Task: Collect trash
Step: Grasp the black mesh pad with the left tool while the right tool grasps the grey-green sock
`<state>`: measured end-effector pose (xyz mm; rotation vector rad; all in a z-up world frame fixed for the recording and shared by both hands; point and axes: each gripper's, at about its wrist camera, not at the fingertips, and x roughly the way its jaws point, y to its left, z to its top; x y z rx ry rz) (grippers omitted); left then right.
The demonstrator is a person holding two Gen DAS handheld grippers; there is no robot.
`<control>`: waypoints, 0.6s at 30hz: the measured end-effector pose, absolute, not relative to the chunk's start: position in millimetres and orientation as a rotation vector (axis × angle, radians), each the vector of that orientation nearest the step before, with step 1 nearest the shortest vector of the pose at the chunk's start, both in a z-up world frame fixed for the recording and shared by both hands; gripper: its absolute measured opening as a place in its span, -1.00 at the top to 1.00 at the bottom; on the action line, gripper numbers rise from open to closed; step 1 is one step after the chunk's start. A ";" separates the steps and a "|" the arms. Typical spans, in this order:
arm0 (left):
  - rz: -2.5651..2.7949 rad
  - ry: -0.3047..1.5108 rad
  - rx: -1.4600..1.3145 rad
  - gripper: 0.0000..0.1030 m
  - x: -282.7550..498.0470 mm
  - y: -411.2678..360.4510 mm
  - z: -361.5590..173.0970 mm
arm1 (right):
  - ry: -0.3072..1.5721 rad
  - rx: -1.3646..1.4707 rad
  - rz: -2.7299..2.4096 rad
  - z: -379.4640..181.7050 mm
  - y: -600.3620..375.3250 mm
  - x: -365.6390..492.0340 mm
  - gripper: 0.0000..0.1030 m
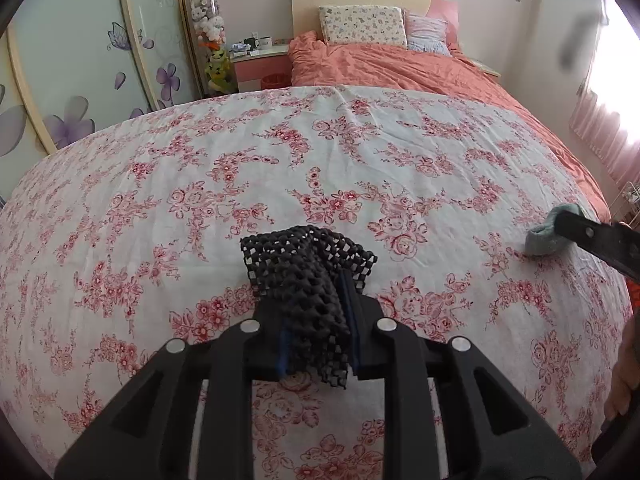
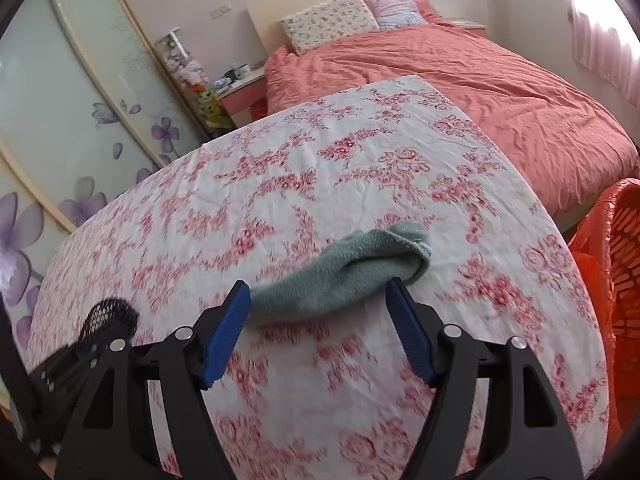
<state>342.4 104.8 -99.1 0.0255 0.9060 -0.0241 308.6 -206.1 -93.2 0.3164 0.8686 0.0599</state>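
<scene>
- Between our left gripper [image 1: 316,300] fingers sits a crumpled black mesh scrap [image 1: 308,268]; the pads pinch it, and it pokes out past the tips above the flowered cloth [image 1: 280,152], so we judge it lifted clear for carrying.
- Our right gripper [image 2: 318,304] has its blue pads [image 2: 224,336] spread wide, touching nothing.
- Just past those pads, spanning the gap between them, a grey-green sock [image 2: 360,268] lies loose on the cloth, ungripped; the wide spread suits its bulk.
- Beyond the right finger, off the cloth's edge, stands an orange basket [image 2: 624,264] with a matching bag, likely where both pieces belong.
- Our grip on the mesh looks firm enough to hold while the sock gets taken.
</scene>
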 end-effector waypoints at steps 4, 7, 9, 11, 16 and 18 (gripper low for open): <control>-0.033 0.891 0.019 0.55 338.5 106.8 -100.6 | 0.857 0.267 0.016 -93.3 -200.3 315.5 -0.20; -0.040 0.891 0.003 0.55 338.0 109.0 -100.6 | 0.851 0.236 0.028 -94.1 -200.9 313.5 0.43; -0.043 0.892 -0.003 0.54 337.8 110.0 -100.4 | 0.879 0.259 0.063 -97.3 -206.5 309.2 0.78; -0.046 0.892 -0.006 0.53 338.1 110.1 -99.9 | 0.876 0.272 0.084 -96.3 -213.2 299.7 0.85; -0.046 0.892 0.006 0.50 337.3 108.1 -99.6 | 0.860 0.232 0.125 -91.4 -228.0 262.3 0.86; -0.053 0.895 -0.002 0.49 335.1 107.5 -99.2 | 0.859 0.202 0.126 -91.0 -231.1 252.0 0.86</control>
